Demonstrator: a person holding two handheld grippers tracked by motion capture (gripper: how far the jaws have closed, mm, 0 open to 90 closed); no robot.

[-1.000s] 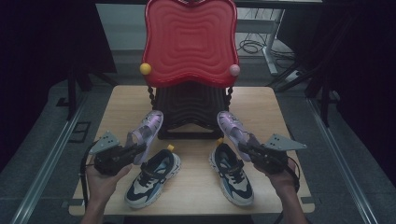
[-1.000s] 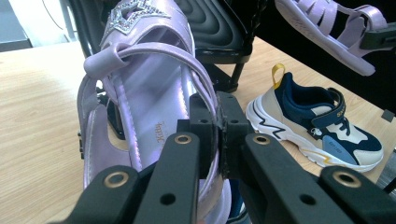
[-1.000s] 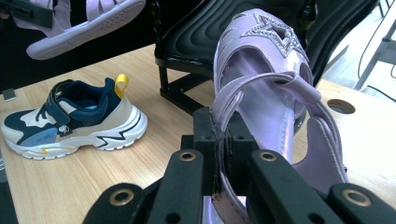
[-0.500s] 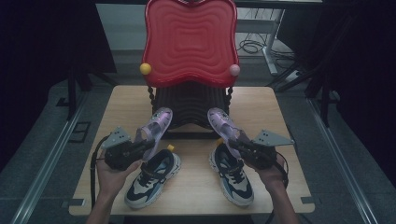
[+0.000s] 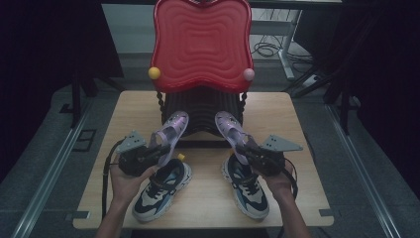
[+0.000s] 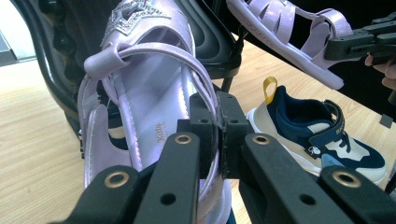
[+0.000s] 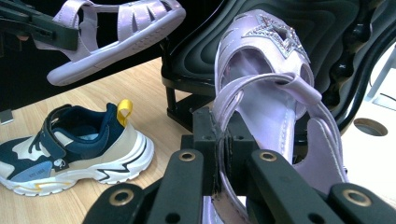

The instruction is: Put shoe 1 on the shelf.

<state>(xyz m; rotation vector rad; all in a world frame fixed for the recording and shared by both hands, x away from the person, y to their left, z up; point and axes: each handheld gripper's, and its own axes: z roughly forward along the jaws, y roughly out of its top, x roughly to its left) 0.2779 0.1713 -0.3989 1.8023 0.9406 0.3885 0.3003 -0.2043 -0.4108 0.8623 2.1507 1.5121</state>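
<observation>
Above the sneakers on the desk, two lilac sandals are being held up before the black rack: the left sandal is being pinched at its heel strap by the left tongs, the right sandal by the right tongs. Light and floppy, each is probably being swung on that soft strap, so a firmer hold nearer the sole is being suggested.

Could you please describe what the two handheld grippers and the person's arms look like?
Both the left gripper and the right gripper are black, each topped by a grey three-cornered plate and trailing a black cable. Their jaws are flat black bars with round brass-ringed holes. The forearms are bare, with no sleeves or gloves.
</observation>
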